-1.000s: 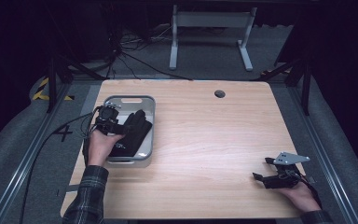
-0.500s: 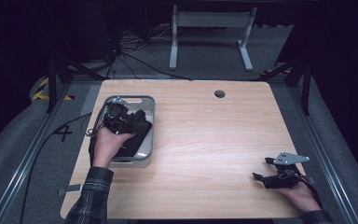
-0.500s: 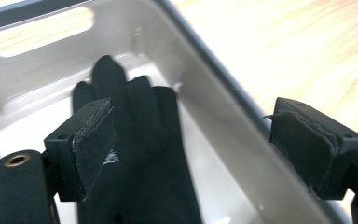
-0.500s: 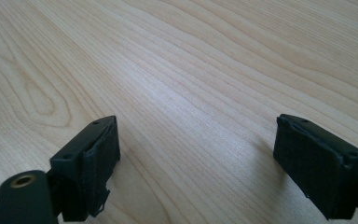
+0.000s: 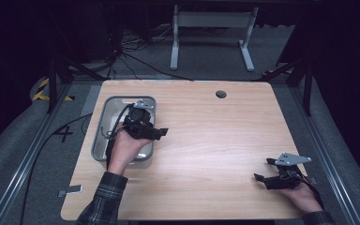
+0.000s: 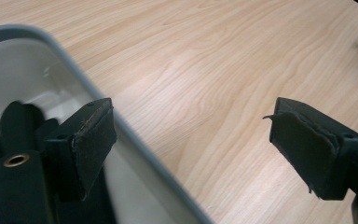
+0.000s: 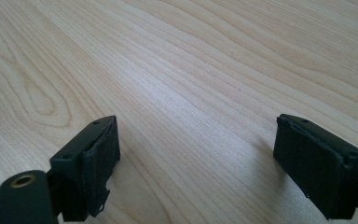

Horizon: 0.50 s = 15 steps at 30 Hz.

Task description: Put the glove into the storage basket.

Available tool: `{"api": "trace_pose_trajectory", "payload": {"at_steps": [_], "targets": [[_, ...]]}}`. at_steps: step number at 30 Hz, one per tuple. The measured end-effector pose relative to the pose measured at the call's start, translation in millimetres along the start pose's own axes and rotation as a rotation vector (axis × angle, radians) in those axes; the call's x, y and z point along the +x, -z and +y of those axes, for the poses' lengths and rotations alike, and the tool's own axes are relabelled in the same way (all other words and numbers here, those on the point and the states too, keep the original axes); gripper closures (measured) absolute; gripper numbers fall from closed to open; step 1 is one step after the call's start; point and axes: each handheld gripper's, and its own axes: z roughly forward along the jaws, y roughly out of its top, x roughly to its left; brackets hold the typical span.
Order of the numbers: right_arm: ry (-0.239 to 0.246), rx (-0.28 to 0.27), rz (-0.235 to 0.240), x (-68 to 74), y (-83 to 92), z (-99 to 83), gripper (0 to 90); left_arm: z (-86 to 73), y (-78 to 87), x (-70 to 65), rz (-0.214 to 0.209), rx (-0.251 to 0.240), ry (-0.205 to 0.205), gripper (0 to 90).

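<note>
My left gripper [image 5: 161,133] hovers over the right rim of a grey tray [image 5: 99,138] at the table's left and points right, toward the bare wood. In the left gripper view its jaws [image 6: 198,144] stand wide apart with nothing between them; they have just been opening. The tray's rim [image 6: 135,140] runs slantwise beneath the left jaw, and a dark shape [image 6: 13,117] that I cannot identify lies in the tray behind it. My right gripper [image 5: 263,170] rests low at the table's near right corner, open [image 7: 200,163] over plain wood.
The wooden table [image 5: 206,140] has a round cable hole [image 5: 221,94] near its far edge. A grey metal stand [image 5: 211,28] and loose cables are on the floor beyond. Metal rails run along both sides of the table.
My left gripper has moved right and a little up, from over the tray's middle to its right rim. The right gripper has kept still.
</note>
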Motion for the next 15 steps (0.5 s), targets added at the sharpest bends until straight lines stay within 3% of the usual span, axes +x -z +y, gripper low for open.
{"api": "trace_pose_trajectory", "payload": {"at_steps": [15], "targets": [[0.001, 0.001, -0.001, 0.1, 0.1, 0.0, 14.7, -3.7, -27.3, -48.2, -0.084, -0.009, -0.068, 15.1]]}}
